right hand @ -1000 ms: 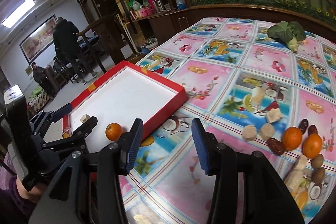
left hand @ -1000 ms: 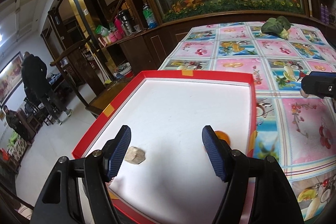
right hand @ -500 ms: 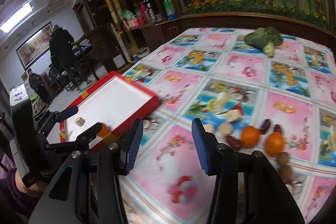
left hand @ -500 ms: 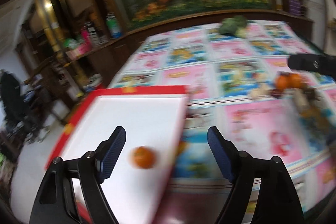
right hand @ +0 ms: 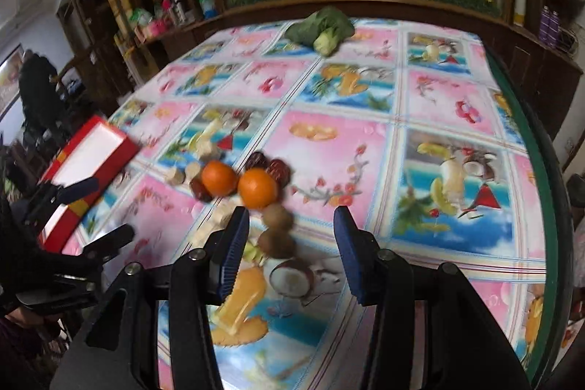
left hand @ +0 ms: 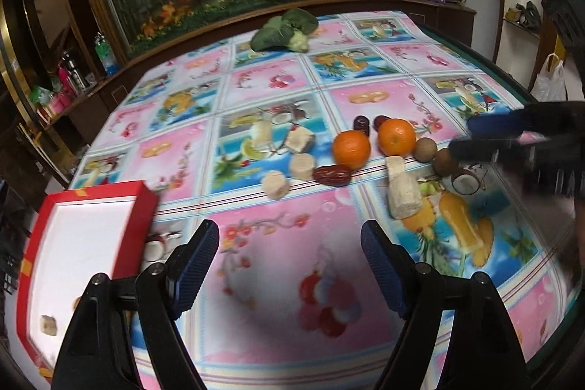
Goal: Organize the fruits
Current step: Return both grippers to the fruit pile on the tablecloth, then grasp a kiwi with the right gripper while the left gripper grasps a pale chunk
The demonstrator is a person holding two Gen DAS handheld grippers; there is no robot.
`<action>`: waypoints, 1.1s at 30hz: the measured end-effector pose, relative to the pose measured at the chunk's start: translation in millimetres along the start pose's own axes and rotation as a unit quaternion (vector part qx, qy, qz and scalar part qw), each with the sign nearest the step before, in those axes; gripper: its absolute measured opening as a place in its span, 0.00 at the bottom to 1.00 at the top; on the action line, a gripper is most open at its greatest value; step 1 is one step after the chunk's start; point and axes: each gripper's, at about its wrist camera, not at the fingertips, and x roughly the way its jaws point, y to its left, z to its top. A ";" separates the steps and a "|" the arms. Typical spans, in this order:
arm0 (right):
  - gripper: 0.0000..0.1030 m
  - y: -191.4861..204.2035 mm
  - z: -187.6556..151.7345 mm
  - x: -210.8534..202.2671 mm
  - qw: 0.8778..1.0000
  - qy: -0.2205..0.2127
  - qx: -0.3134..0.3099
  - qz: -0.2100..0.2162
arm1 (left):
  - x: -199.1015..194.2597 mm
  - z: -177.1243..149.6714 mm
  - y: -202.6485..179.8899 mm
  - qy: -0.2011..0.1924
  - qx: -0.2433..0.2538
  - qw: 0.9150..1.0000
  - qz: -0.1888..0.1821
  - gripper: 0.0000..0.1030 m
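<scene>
Oranges (left hand: pixel 373 143) are sitting side by side among dates on the tablecloth (left hand: pixel 278 265); left gripper (left hand: pixel 290 265) is gaping empty, just widened; right gripper (right hand: pixel 292 251) is hovering unclenched, empty.

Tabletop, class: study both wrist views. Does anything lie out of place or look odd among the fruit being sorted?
Yes. A leafy green vegetable lies alone at the far end of the table, well apart from the fruit cluster around the two oranges. The red tray sits askew to the cloth's grid.
</scene>
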 end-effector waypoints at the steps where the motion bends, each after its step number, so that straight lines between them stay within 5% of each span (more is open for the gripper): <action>1: 0.48 6.1 -4.0 2.3 1.000 0.007 -0.015 -0.003 | 2.6 0.1 -1.1 0.004 -0.001 1.000 -0.005 0.78; 8: 0.48 16.9 -12.4 32.5 0.997 0.051 -0.042 -0.047 | 8.9 -3.0 1.9 0.011 -0.014 1.000 -0.016 0.78; 15: 0.25 17.8 -10.2 42.0 0.996 0.048 -0.047 -0.062 | 14.2 5.8 -10.6 0.019 -0.008 0.999 -0.048 0.78; 26: 0.25 -24.2 0.9 22.2 0.996 0.019 0.085 -0.035 | 24.3 20.4 -43.5 0.034 0.000 0.995 -0.088 0.77; 28: 0.25 -28.2 0.8 20.8 0.994 0.017 0.100 -0.039 | 31.2 21.3 -46.3 0.040 -0.001 0.995 -0.086 0.70; 30: 0.25 -31.2 1.6 18.0 0.993 0.010 0.109 -0.041 | 38.6 20.5 -46.3 0.052 -0.008 0.994 -0.092 0.50; 33: 0.25 -34.0 2.4 13.7 0.992 0.000 0.118 -0.039 | 38.2 18.1 -45.2 0.048 -0.016 0.994 -0.098 0.44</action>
